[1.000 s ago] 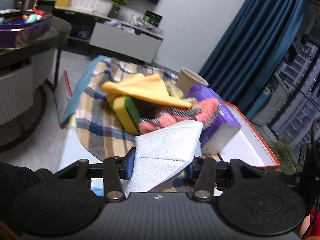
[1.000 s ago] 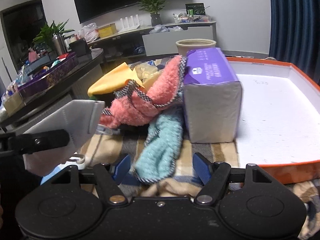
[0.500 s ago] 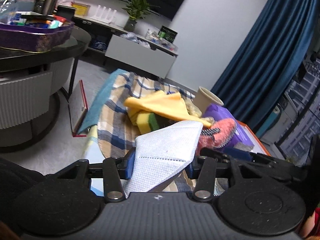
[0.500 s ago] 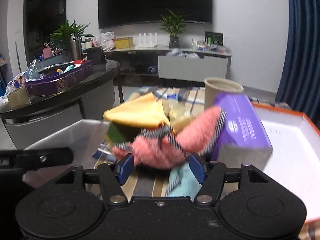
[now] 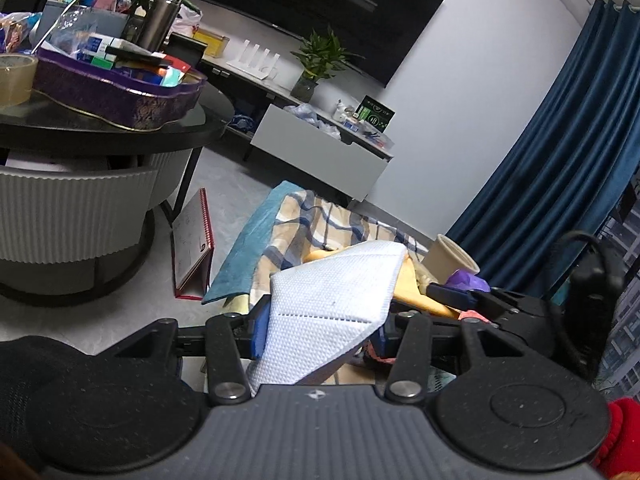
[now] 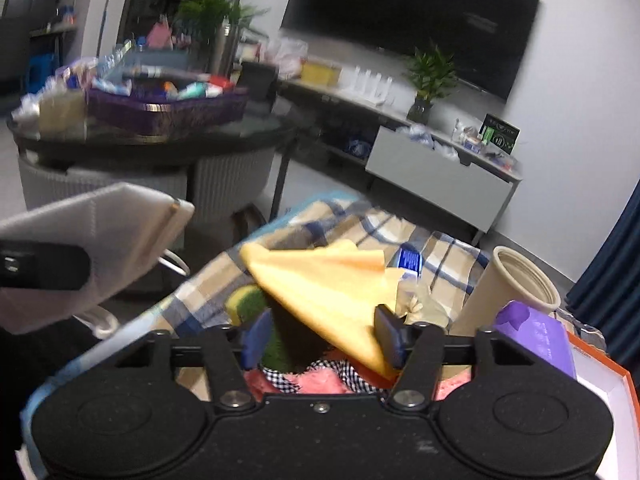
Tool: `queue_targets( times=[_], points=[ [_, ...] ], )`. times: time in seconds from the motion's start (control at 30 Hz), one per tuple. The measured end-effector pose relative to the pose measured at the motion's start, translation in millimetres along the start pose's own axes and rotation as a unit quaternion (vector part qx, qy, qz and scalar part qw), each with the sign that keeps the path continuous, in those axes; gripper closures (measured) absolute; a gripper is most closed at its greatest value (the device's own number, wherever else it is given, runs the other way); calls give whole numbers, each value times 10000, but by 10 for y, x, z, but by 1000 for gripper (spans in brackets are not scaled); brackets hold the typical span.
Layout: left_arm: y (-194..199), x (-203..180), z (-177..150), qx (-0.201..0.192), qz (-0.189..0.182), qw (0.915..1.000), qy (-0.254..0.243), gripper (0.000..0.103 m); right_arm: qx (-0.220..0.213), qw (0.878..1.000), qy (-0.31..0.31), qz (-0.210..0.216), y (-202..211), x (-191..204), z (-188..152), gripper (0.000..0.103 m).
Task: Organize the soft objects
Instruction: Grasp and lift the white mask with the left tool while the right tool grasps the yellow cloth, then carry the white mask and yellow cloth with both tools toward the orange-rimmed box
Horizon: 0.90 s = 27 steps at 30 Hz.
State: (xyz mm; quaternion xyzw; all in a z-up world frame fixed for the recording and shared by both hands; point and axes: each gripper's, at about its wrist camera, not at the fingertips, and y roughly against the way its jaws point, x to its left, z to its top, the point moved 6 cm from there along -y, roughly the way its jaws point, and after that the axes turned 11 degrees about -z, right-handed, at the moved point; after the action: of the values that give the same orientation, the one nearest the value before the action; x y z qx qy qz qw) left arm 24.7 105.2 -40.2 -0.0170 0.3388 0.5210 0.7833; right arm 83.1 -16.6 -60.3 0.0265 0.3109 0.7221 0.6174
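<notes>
White mask (image 5: 332, 296) pinched in left tongs (image 5: 320, 330); right tongs (image 6: 320, 340) closing around pink cloth (image 6: 316, 380).

Setting I see: a home living room. Ahead of the tool, a big dark television (image 5: 320, 12) on a white wall, a low grey cabinet (image 5: 320, 152) with potted plants (image 5: 316, 64), blue curtains (image 5: 560, 168) to the right, a round dark table (image 5: 120, 128) with clutter to the left.

white wall (image 5: 480, 80); blue curtain (image 5: 560, 160); grey floor (image 5: 224, 184); round table (image 5: 120, 128)
</notes>
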Motion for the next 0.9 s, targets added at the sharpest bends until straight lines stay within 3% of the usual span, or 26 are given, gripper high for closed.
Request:
queue_targets(
  times=[0.03,0.07,0.13,0.17,0.43,0.9],
  points=[
    [-1,9,-4,22,12,10000,4,55,27,10000,2,-56,-31,1,-7,62],
    [6,16,-7,19,22,10000,12,55,47,10000,-63,-55,-46,-18,-10,66],
    [13,23,-3,20,31,10000,22,55,49,9995,-308,-13,-40,-100,-9,96],
    [22,25,0,15,26,10000,25,55,20,9991,-415,-30,-26,-148,0,98],
    [-39,-69,83,-13,73,10000,54,55,-754,9886,-1295,-123,361,-622,258,100],
    [-250,-647,395,-107,101,9987,-479,55,-1353,9734,-1816,-357,964,-1299,424,100]
  ],
)
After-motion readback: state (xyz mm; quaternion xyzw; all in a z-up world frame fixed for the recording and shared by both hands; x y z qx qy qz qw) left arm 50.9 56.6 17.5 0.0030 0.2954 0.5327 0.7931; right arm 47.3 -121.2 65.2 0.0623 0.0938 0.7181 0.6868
